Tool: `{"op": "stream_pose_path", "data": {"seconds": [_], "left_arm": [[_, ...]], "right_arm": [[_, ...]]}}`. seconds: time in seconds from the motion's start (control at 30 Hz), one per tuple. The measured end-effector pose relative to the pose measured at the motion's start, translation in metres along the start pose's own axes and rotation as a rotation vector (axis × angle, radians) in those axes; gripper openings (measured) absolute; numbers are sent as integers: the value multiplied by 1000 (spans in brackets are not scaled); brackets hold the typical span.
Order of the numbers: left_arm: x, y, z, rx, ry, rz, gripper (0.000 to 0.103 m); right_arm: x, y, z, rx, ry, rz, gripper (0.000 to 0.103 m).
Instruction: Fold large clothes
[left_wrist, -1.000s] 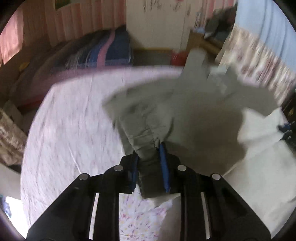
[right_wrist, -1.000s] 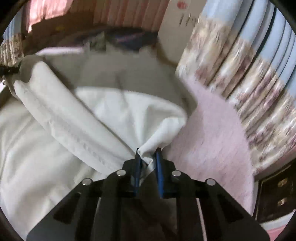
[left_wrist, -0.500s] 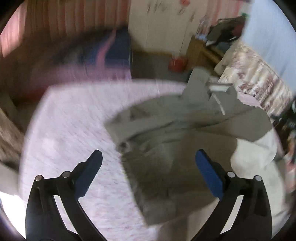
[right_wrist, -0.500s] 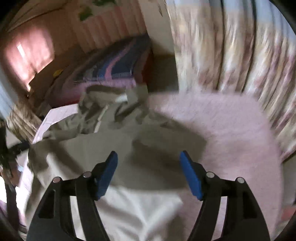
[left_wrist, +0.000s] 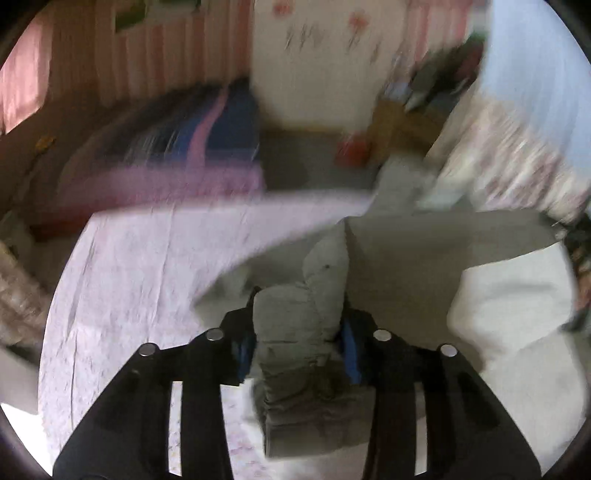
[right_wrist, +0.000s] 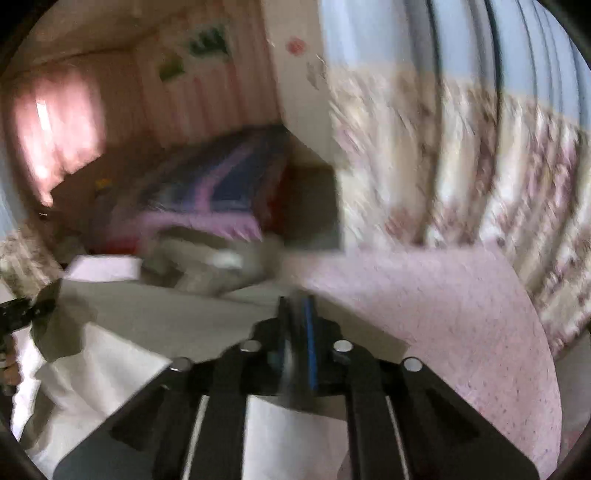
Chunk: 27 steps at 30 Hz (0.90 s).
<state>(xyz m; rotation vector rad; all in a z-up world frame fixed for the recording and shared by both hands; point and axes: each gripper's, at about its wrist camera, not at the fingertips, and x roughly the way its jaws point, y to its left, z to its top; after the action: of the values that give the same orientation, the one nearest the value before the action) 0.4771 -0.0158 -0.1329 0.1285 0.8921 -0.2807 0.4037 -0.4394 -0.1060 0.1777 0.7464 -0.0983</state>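
A large pale grey-white garment (left_wrist: 424, 266) lies spread over the pink bed sheet (left_wrist: 147, 266), its near part folded into a thick wad. My left gripper (left_wrist: 297, 347) has that wad filling the space between its blue pads, and its jaws are closing on it. In the right wrist view the same garment (right_wrist: 166, 321) stretches to the left. My right gripper (right_wrist: 297, 332) is down at its edge on the sheet (right_wrist: 443, 314). Its jaws are closing, almost together, with a thin fold of cloth between the pads. Both views are blurred.
A second bed with a blue and pink striped blanket (left_wrist: 177, 147) stands beyond the sheet's far edge. A flowered curtain (right_wrist: 461, 166) hangs close on the right. A red object (left_wrist: 351, 151) sits on the floor by wooden furniture (left_wrist: 399, 118).
Both grippers let go of the garment and opened wide half a second ago. Now each has shut again on a new part of it, the left on a thick bunched fold.
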Motion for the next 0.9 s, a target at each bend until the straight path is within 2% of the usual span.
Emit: {"op": "stream_pose_path", "data": {"seconds": [0.03, 0.07, 0.1, 0.13, 0.17, 0.23, 0.3, 0.37, 0.47, 0.5, 0.53, 0.57, 0.6, 0.63, 0.7, 0.77, 0.9], "left_arm": [[15, 2, -5, 13, 37, 52, 52], [25, 5, -9, 17, 59, 80, 56], [27, 12, -12, 1, 78, 94, 65], [23, 16, -13, -18, 75, 97, 72], [15, 19, -12, -31, 64, 98, 75], [-10, 16, -11, -14, 35, 131, 89], [-35, 9, -10, 20, -23, 189, 97], [-44, -7, -4, 44, -39, 211, 99], [-45, -30, 3, 57, -13, 197, 99], [-45, -41, 1, 83, -13, 194, 99], [-46, -44, 0, 108, -20, 224, 99], [-46, -46, -1, 126, -33, 275, 99], [-42, -40, -6, 135, -25, 315, 99], [-36, -32, -10, 136, -2, 317, 99], [-19, -16, -19, 138, 63, 306, 97], [-6, -6, -32, 151, 104, 311, 96], [11, -1, -47, 124, 129, 278, 96]], "right_arm": [[7, -5, -2, 2, 38, -23, 23], [10, -12, -4, 34, 62, -27, 24], [7, -19, -4, 67, 68, -13, 31], [-4, -27, -4, 111, 50, 7, 36], [-20, -31, -2, 127, 15, 6, 45], [-56, -23, -2, 47, -38, -47, 52], [-79, -5, -12, -53, -39, -58, 57], [-83, 17, -24, -148, 23, -27, 57], [-72, 50, -51, -273, 98, -1, 55], [-65, 57, -61, -315, 123, -12, 49], [-58, 61, -69, -347, 157, -16, 43], [-48, 60, -81, -385, 207, -36, 33], [-43, 59, -89, -416, 225, -56, 32], [-39, 56, -95, -448, 226, -90, 32], [-36, 45, -98, -439, 237, -98, 32], [-30, 31, -97, -370, 256, -56, 32], [-20, 23, -103, -376, 250, -49, 32]]}}
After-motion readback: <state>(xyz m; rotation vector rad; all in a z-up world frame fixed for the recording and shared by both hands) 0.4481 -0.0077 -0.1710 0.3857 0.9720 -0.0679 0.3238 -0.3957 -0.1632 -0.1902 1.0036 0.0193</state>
